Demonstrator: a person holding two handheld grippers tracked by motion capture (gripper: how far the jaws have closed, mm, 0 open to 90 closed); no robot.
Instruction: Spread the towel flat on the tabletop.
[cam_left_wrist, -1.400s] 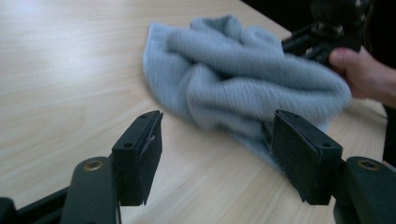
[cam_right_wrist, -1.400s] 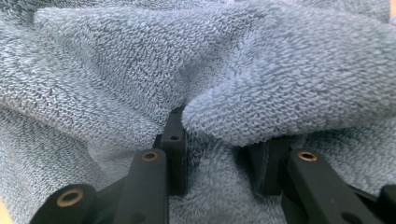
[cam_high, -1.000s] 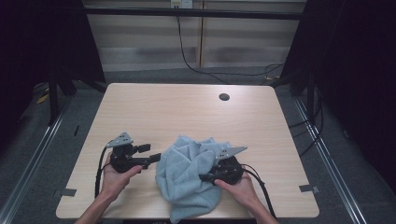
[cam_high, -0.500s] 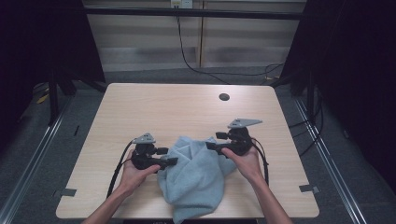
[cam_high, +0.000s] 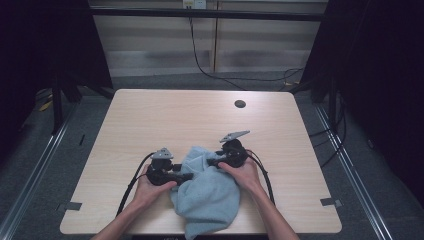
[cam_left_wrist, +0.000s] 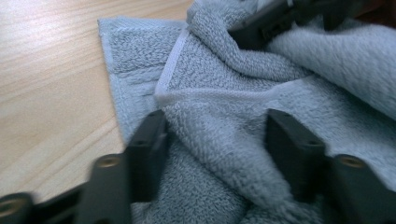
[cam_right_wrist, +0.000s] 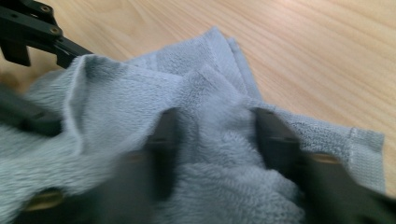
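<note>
Fingers (cam_left_wrist: 144, 154) of left gripper (cam_left_wrist: 215, 154) spread apart, straddling a raised fold of the light-blue towel (cam_left_wrist: 224, 140), terry between them but not yet pinched; hemmed edge just beyond the fingertips. Fingers (cam_right_wrist: 273, 135) of right gripper (cam_right_wrist: 215, 140) likewise parted around a bunched ridge of the same towel (cam_right_wrist: 205, 102), free corner lying past them on the surface (cam_right_wrist: 327, 42). Judged step: taking hold of the crumpled towel (cam_high: 207, 190) at two points. Next move: closing on a single layer near the hem, then drawing apart. Possible snag: overlapping folds caught together. Round grommet hole (cam_high: 240, 104) well beyond both sets of fingers, no hindrance.
</note>
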